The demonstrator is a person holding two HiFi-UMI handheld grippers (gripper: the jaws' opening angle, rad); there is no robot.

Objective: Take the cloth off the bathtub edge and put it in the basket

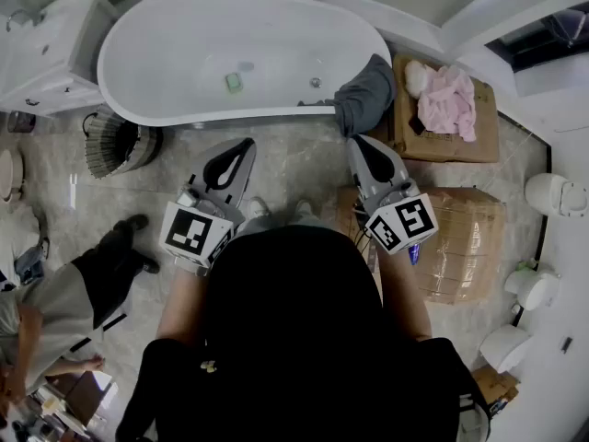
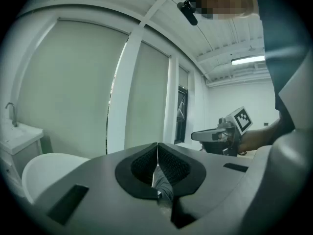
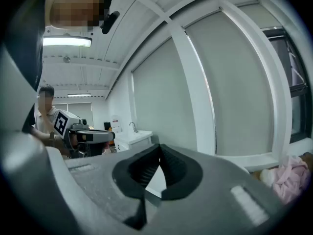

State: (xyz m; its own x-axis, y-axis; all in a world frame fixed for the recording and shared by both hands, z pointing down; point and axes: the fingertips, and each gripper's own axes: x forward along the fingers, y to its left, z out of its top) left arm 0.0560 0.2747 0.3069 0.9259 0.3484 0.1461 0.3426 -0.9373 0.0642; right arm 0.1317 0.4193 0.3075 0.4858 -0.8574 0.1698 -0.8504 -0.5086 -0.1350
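Note:
A dark grey cloth [image 1: 365, 94] hangs over the right end of the white bathtub [image 1: 166, 109]. On the floor left of the tub stands a woven basket [image 1: 118, 144]. Both grippers are held up in front of the person, short of the tub. My left gripper [image 1: 241, 148] is shut and holds nothing; its jaws meet at the tips in the left gripper view [image 2: 157, 148]. My right gripper [image 1: 358, 145] is also shut and holds nothing, a little below the cloth; its jaws touch in the right gripper view [image 3: 160, 149]. Each gripper shows in the other's view: the right gripper [image 2: 222, 133] and the left gripper [image 3: 83, 135].
A cardboard box [image 1: 488, 118] holding a pink cloth [image 1: 448, 101] stands right of the tub. A wrapped box [image 1: 465, 242] lies by my right gripper. A white vanity with a sink [image 1: 41, 49] is at the far left. Another person [image 1: 55, 293] crouches at the lower left.

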